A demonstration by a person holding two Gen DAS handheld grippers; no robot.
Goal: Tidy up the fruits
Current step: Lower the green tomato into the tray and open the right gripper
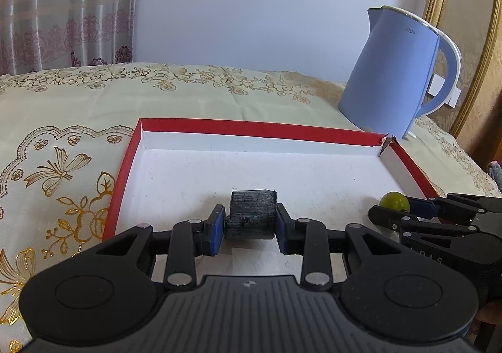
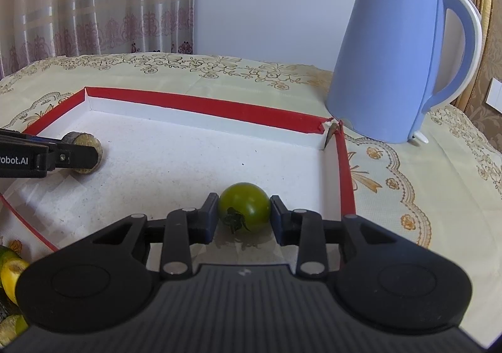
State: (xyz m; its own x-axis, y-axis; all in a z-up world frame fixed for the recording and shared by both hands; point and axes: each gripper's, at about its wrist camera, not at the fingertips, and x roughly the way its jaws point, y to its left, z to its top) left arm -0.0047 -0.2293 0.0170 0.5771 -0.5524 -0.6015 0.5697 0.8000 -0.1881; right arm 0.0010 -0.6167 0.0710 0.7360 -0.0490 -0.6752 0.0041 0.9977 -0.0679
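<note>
A shallow box [image 1: 251,128] with a red rim and white floor lies on the table; it also shows in the right wrist view [image 2: 204,105]. My left gripper [image 1: 250,221] is shut on a dark cylindrical fruit chunk [image 1: 252,211] low over the box floor; the chunk with its pale cut end also shows in the right wrist view [image 2: 84,149]. My right gripper [image 2: 244,213] is shut on a green tomato [image 2: 244,207] near the box's right wall; the tomato also shows in the left wrist view [image 1: 394,201].
A blue electric kettle [image 2: 398,54] stands just behind the box's far right corner, also in the left wrist view [image 1: 395,70]. Yellow-green fruit pieces [image 2: 11,271] lie outside the box at the near left. A patterned cloth [image 1: 62,133] covers the table.
</note>
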